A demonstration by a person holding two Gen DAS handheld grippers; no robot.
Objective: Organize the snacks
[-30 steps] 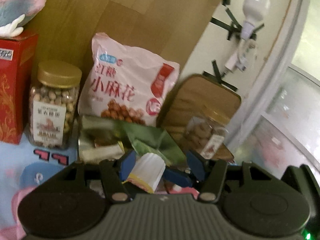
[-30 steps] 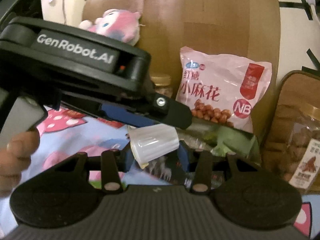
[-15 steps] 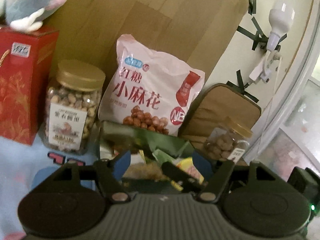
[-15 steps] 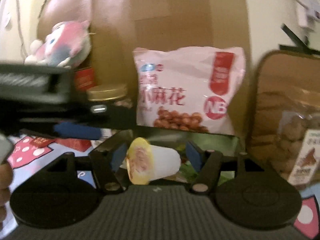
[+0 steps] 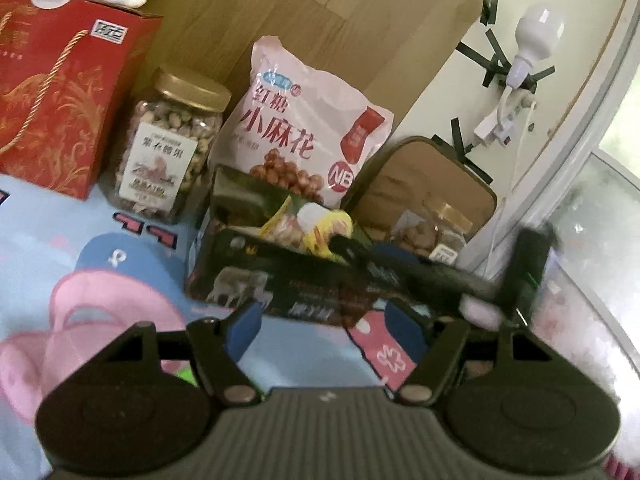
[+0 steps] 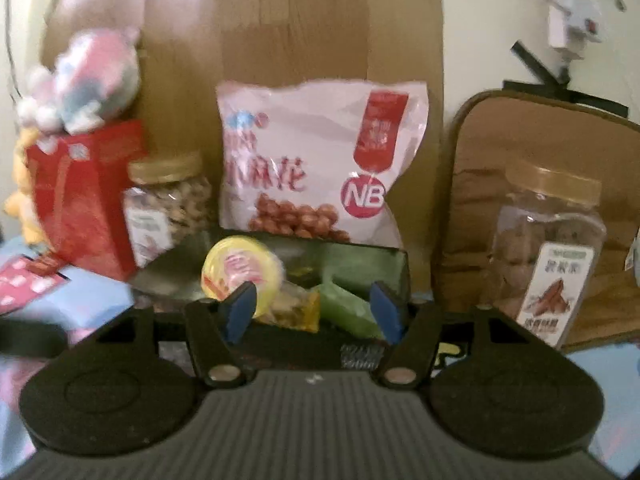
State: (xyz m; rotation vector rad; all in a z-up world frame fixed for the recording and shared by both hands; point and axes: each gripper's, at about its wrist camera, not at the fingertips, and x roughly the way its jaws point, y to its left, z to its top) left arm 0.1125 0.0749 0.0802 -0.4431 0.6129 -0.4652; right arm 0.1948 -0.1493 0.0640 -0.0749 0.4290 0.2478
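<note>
A jelly cup (image 6: 236,268) with a yellow lid lies on its side in the dark snack box (image 6: 360,260), just beyond the left pad of my right gripper (image 6: 313,312). That gripper is open above the box's near edge, and its pads touch nothing. Green packets (image 6: 348,308) and a yellow one (image 6: 296,308) lie in the box too. In the left wrist view the box (image 5: 256,280) stands ahead with the cup (image 5: 316,220) inside. My left gripper (image 5: 324,328) is open and empty in front of the box. The right gripper (image 5: 420,272) reaches over the box from the right.
Behind the box stand a pink snack bag (image 5: 304,132), a gold-lidded nut jar (image 5: 172,148) and a red gift box (image 5: 60,88) with a plush toy (image 6: 92,84) on it. A second jar (image 6: 548,240) and a brown cushion (image 6: 520,140) stand right.
The left gripper let go of the jelly cup and drew back from the box. The right gripper carried the cup over the box and opened; the cup now lies inside.
</note>
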